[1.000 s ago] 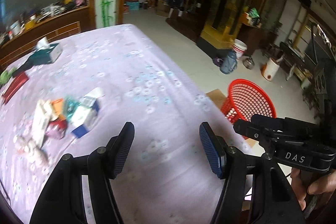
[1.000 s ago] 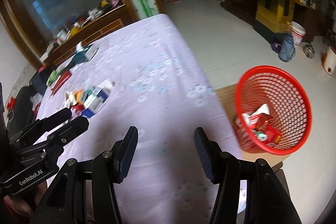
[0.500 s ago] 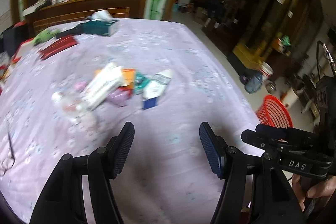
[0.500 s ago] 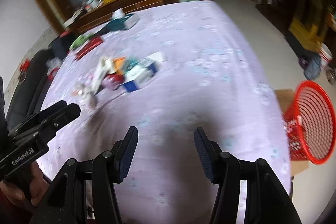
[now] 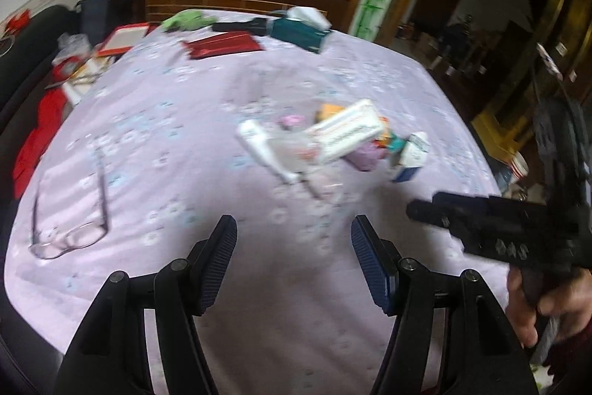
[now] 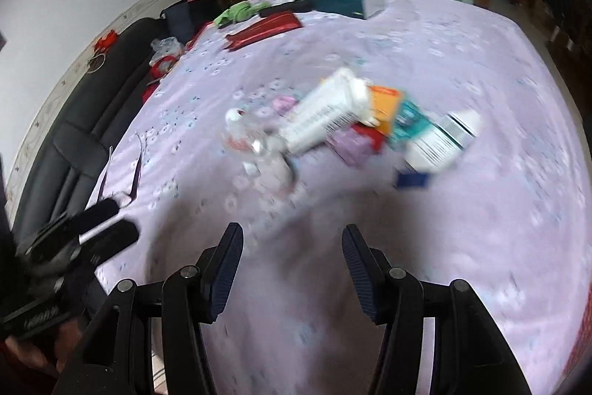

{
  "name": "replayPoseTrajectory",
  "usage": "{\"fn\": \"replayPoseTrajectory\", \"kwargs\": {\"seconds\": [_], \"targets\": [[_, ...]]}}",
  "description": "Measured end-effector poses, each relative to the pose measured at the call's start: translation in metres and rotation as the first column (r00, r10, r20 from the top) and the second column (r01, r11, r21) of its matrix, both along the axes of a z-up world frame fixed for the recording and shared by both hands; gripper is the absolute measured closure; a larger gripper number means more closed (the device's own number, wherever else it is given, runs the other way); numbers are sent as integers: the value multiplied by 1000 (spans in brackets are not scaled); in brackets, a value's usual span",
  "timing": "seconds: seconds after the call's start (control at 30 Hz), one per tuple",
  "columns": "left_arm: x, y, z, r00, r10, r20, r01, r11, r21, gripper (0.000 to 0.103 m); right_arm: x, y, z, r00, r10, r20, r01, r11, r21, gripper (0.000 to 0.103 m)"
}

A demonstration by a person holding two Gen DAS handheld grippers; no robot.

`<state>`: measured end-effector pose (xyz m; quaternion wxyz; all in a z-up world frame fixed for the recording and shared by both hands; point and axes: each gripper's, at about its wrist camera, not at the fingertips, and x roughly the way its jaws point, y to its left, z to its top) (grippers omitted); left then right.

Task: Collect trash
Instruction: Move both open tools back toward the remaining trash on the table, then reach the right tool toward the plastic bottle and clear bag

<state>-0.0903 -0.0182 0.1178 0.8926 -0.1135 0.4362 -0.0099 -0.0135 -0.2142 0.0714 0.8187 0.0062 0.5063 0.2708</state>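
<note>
Trash (image 5: 344, 143) lies heaped near the middle of the lilac-clothed surface (image 5: 177, 106) in the left wrist view: a long white carton, a clear bottle, orange and teal packets, a small blue-and-white box. The left gripper (image 5: 294, 239) hangs short of it, jaws wide and empty; glasses (image 5: 70, 232) lie well apart to its left. From the right wrist, the same pile (image 6: 344, 136) sits ahead of the right gripper (image 6: 292, 247), likewise spread wide with nothing held. No bin shows in either view, so what is already collected cannot be told; this heap remains to be gathered.
</note>
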Motion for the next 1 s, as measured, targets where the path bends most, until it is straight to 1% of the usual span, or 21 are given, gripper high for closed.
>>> {"fn": "replayPoseTrajectory", "kwargs": {"seconds": [0.1,0.2,0.33,0.4,0.47,0.5,0.53,0.57,0.63,0.8,0.87,1.0], "targets": [[-4,21,-4,1000,28,-13,-28,1000,1,40,18,26,-9,1000,28,-4,-28,1000,8,43],[-8,36,-7,999,45,-19,-45,999,6,40,37,45,-24,999,28,-33,-28,1000,9,43],[-12,51,-8,998,58,-22,-58,998,10,40,56,59,-44,997,11,-70,-11,1000,9,44],[-11,57,-9,998,63,-26,-63,998,8,40,62,64,-49,996,11,-90,-9,1000,27,46],[-10,61,-10,997,66,-29,-66,998,8,40,63,70,-55,995,16,-95,-14,1000,16,54],[-8,63,-11,997,66,-31,-65,998,7,40,64,72,-58,994,16,-104,-14,1000,17,71],[-5,64,-12,997,64,-34,-64,998,5,40,64,73,-61,992,16,-122,-13,999,29,77],[-2,65,-12,997,62,-36,-62,998,3,40,63,71,-61,992,12,-127,-7,999,39,78],[4,64,-12,998,53,-35,-53,999,1,40,57,68,-57,993,2,-118,4,999,44,90],[27,56,-17,999,17,-39,-18,1000,-5,40,39,45,-40,994,-26,-107,35,996,83,90],[41,51,-21,999,1,-46,-1,1000,-3,40,30,36,-33,995,-40,-94,48,996,78,90],[72,43,-35,996,-20,-82,18,1000,-21,40,10,12,-18,994,-75,-83,83,992,99,91]]}}
